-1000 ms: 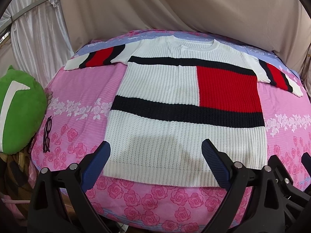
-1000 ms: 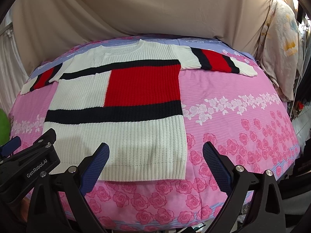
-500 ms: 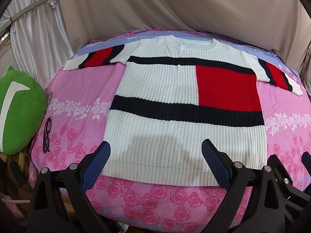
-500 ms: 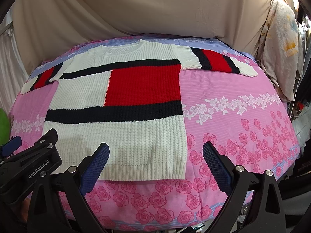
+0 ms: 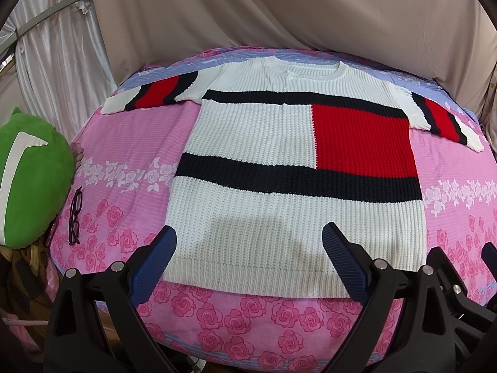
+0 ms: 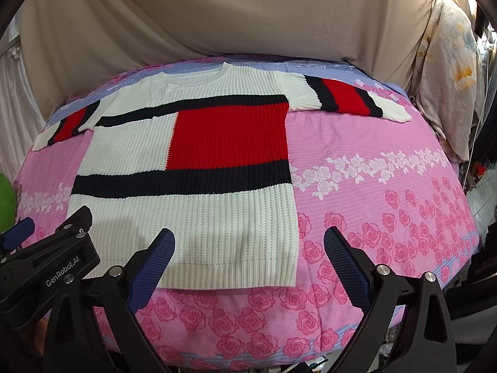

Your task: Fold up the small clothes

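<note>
Little has moved since the earlier frames: both views sit a touch lower toward the near hem, and the knit sweater point(image 5: 289, 168) lies as it did. It is spread flat, front up, on a bed covered by a pink rose-print sheet point(image 5: 130, 143), neckline at the far side, ribbed hem at the near edge, both short sleeves laid straight out to left and right. Its body is white with two navy bands and a red block; each sleeve carries a red stripe edged in navy.

Writing: white lettering "GenRobot.AI" is legible on the black body of the left claw point(image 6: 12, 233) where it enters the right wrist view at lower left. No label can be read on the sweater.

Left claw point(image 5: 248, 248): jaws spread wide, blue pads apart, holding nothing; seen over the near hem, contact with the knit cannot be told. Right claw point(image 6: 248, 248): likewise wide apart and empty, straddling the sweater's near right corner.

At the bed's left edge lie dark-framed glasses point(image 5: 75, 216), beside a green plush cushion point(image 5: 31, 174). Beige drapery point(image 5: 279, 9) hangs behind the bed; a pale floral garment point(image 6: 450, 71) hangs at far right.
</note>
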### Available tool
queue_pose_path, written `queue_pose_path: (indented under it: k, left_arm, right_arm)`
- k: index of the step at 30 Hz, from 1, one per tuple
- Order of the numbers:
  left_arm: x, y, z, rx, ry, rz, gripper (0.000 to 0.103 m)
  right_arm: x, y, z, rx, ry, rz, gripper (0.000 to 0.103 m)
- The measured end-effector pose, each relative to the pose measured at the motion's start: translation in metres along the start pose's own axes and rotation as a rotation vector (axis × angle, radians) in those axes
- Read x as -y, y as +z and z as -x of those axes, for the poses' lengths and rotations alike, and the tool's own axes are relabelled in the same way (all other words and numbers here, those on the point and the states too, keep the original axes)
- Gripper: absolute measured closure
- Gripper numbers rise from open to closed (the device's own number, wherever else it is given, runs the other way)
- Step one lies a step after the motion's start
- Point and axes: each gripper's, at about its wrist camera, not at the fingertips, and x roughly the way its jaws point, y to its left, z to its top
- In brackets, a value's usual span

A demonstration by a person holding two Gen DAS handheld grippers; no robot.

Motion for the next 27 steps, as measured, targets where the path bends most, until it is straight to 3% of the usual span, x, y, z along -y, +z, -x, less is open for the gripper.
queue_pose_path:
  k: [27]
  left_arm:
    - [-0.0008,0.0021,-0.0089,-0.022,0.004,0.021,0.010]
  right_arm:
    - [-0.0053,0.0044,-0.0045,-0.015,0.017,-0.001,0.008]
